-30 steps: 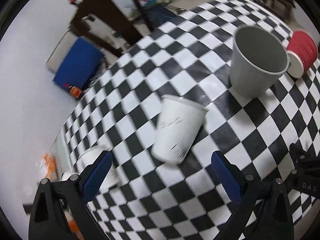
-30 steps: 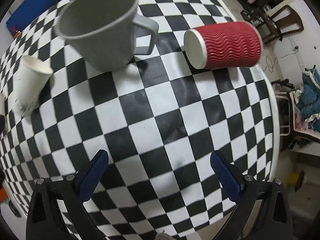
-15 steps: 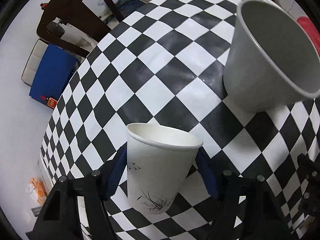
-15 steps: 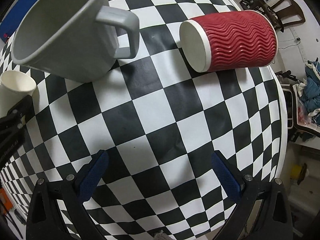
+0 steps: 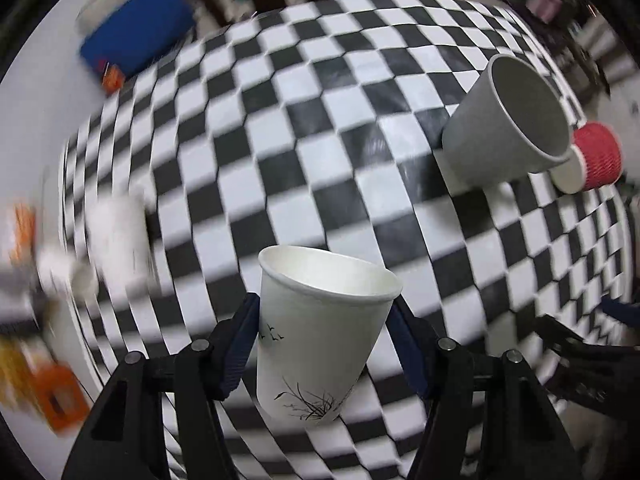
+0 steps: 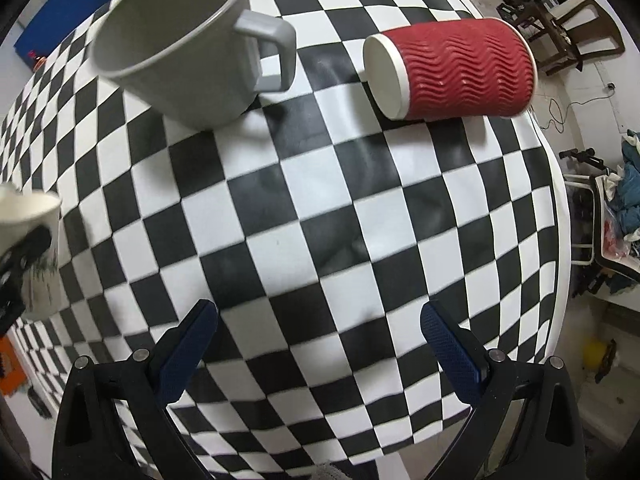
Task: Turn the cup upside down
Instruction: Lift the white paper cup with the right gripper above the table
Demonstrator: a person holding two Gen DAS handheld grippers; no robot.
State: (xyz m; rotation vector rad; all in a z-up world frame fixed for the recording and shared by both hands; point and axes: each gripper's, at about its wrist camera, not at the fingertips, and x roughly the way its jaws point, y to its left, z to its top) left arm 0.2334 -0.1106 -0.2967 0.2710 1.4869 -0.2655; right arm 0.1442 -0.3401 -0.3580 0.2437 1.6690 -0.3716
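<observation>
My left gripper (image 5: 323, 344) has its jaws clamped on the white paper cup (image 5: 320, 340), one blue pad on each side of the cup's wall just under the rim. The cup is mouth-up, leaning a little, with its small bird print and grass sketch facing my camera. Half a second ago I already had this grip, but the cup's base was low against the checkered tablecloth (image 5: 320, 128); now the whole cloth has dropped away beneath it and the view is smeared with motion, so I read the cup as lifted clear of the table. A second ago it was free on the cloth, ahead of jaws spread wide.

Past the cup, the grey mug (image 5: 508, 132) has shrunk back to the far right, with the red ribbed cup (image 5: 596, 156) lying on its side just behind it. At the left edge there is a blurred white object (image 5: 116, 240) I cannot identify.

My right gripper (image 6: 318, 344) has its jaws spread wide over bare cloth, gripping nothing, as in both earlier frames. From it I see the grey mug (image 6: 180, 44) standing upright, handle toward the red ribbed cup (image 6: 456, 68), and the two apart. The white paper cup (image 6: 36, 256) shows at the far left edge in the dark left gripper (image 6: 16, 264), lower in the frame than half a second ago.
</observation>
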